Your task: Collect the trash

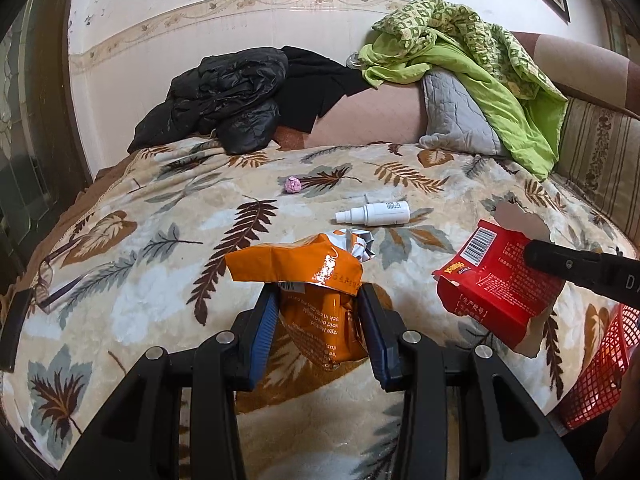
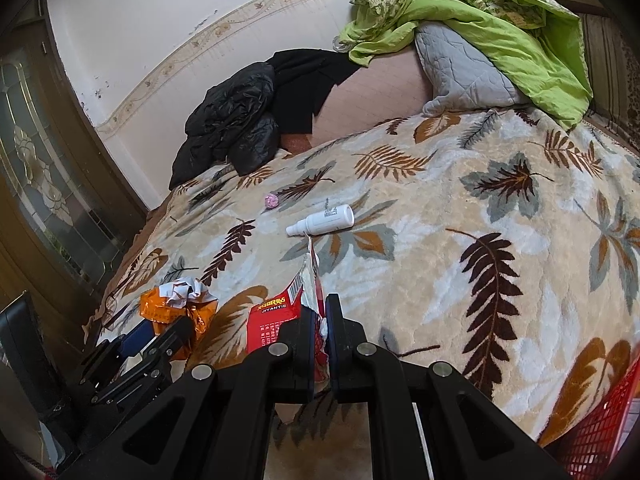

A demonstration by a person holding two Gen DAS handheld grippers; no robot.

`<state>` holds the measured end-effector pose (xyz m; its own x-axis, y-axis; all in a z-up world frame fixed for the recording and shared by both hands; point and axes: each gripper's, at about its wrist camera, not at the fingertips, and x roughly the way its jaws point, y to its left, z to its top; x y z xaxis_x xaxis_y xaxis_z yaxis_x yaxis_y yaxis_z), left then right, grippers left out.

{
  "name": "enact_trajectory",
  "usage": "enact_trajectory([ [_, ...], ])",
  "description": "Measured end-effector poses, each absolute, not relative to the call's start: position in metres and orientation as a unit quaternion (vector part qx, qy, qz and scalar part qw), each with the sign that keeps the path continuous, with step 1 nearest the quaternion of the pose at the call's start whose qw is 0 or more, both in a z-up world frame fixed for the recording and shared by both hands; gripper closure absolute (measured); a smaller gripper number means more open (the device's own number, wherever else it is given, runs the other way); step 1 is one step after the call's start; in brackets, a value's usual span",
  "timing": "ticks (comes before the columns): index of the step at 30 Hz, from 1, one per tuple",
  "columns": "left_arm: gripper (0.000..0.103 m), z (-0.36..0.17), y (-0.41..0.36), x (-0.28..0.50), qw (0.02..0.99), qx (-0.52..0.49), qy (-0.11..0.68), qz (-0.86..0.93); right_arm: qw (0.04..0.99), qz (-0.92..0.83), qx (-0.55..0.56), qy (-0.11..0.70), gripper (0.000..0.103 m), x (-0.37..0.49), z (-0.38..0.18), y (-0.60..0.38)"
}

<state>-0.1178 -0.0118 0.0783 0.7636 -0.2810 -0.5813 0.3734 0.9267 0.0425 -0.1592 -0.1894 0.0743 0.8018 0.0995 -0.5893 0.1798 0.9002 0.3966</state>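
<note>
My left gripper (image 1: pixel 318 304) is shut on a crumpled orange snack bag (image 1: pixel 308 276), held above the leaf-patterned blanket (image 1: pixel 160 216); the bag also shows in the right wrist view (image 2: pixel 176 312). My right gripper (image 2: pixel 320 316) is shut on a torn red carton (image 2: pixel 276 320), which also shows in the left wrist view (image 1: pixel 496 288). A white spray bottle (image 1: pixel 376 213) (image 2: pixel 322 221) lies on the blanket beyond both. A small pink paper ball (image 1: pixel 292 184) (image 2: pixel 271 201) lies farther back.
A red mesh basket (image 1: pixel 596 376) (image 2: pixel 600 432) stands at the bed's right front edge. A black jacket (image 1: pixel 224 100), a grey pillow (image 1: pixel 456 112) and a green cloth (image 1: pixel 480 56) lie at the back. Glasses (image 1: pixel 44 280) lie at the left edge.
</note>
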Motion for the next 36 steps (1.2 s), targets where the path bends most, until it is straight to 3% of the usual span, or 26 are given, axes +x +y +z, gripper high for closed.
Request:
enact_trajectory([
  [36, 0.063, 0.0774, -0.0173, -0.1218, 0.934, 0.091, 0.291, -0.183, 0.923, -0.022, 0.223, 0.313, 0.097, -0.1603, 0.0741, -0.1928],
])
